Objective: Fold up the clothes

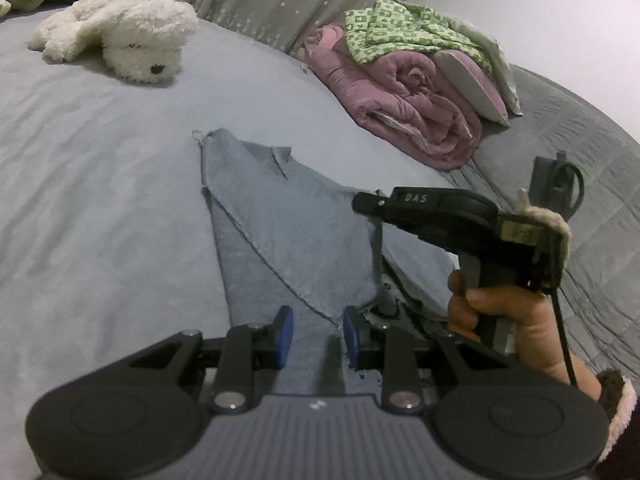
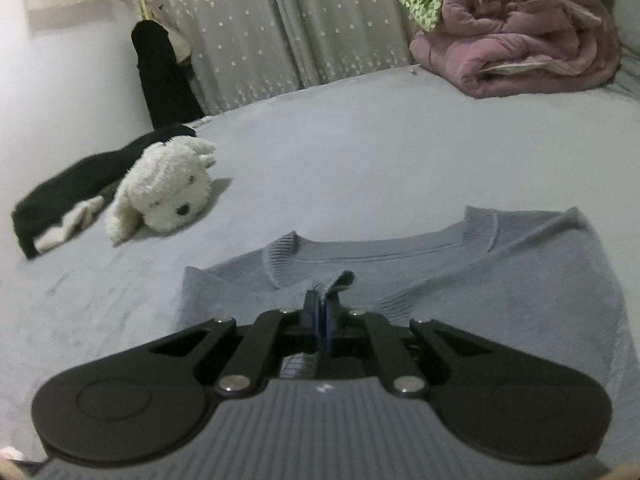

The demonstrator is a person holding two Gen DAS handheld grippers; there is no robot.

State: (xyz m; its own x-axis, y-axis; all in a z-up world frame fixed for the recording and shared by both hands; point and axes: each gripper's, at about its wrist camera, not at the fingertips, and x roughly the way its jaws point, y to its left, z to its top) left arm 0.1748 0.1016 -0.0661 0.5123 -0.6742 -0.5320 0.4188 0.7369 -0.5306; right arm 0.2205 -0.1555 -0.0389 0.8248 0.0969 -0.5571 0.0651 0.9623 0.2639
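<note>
A grey-blue knit sweater [image 2: 460,276] lies on the bed with its ribbed neckline facing away from me. My right gripper [image 2: 325,312] is shut on a ribbed fold of the sweater, which sticks up just past the pads. In the left wrist view the same sweater [image 1: 280,232] runs away from me as a long folded strip. My left gripper [image 1: 318,334] is open, its blue pads astride the near end of the cloth. The right gripper [image 1: 366,202] hangs just right of it, held by a hand [image 1: 516,320], with a strip of sweater dangling from its tip.
A white plush dog [image 1: 116,32] lies at the far left of the bed [image 1: 100,168]. A rolled pink quilt [image 1: 404,92] with a green patterned cloth [image 1: 400,28] sits far right. Black clothing [image 2: 80,184] lies beside the plush dog [image 2: 168,192]. A starred grey curtain [image 2: 280,20] hangs behind.
</note>
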